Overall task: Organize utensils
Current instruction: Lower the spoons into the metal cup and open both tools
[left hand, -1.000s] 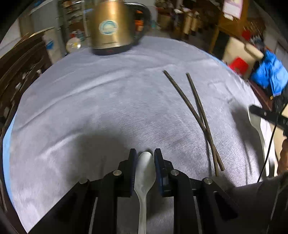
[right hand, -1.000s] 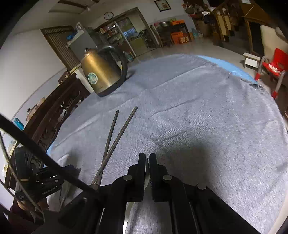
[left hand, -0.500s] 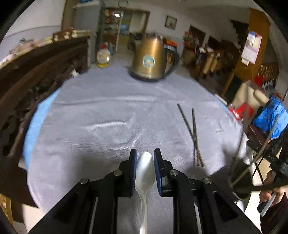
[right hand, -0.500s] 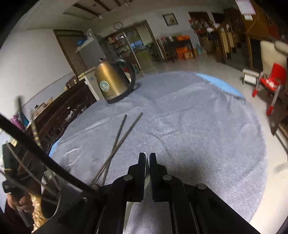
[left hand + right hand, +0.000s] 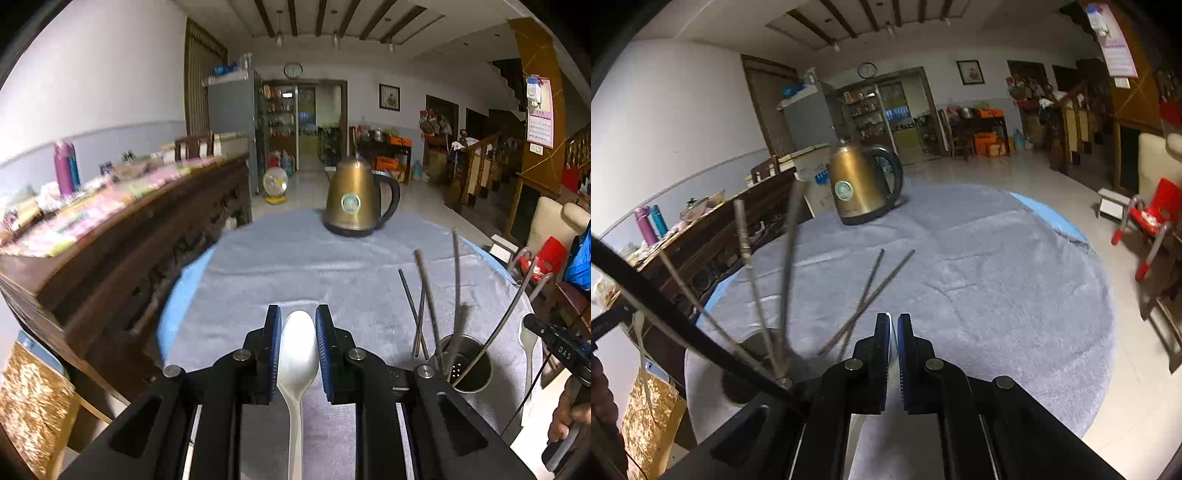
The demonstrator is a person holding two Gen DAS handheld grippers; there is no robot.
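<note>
My left gripper [image 5: 298, 314] is shut on a white spoon [image 5: 297, 343], bowl forward between the blue pads. At the right edge of the left wrist view a second white spoon [image 5: 526, 341] hangs from my right gripper. In its own view the right gripper [image 5: 893, 320] is shut, with only a thin white edge showing between the pads. A metal holder [image 5: 468, 363] [image 5: 762, 343] with several chopsticks stands on the grey-clothed table [image 5: 295, 266] between the two grippers. Two dark chopsticks [image 5: 873, 291] lie crossed on the cloth beyond it.
A gold kettle [image 5: 354, 199] [image 5: 862, 184] stands at the far side of the table. A dark wooden sideboard [image 5: 129, 236] runs along the left. A red chair [image 5: 1152, 214] is on the floor to the right. A hand [image 5: 565, 413] grips the right tool.
Both grippers have lifted and tilted up from the cloth, each keeping its spoon. The room now fills the upper views, and the metal holder has come into sight.
</note>
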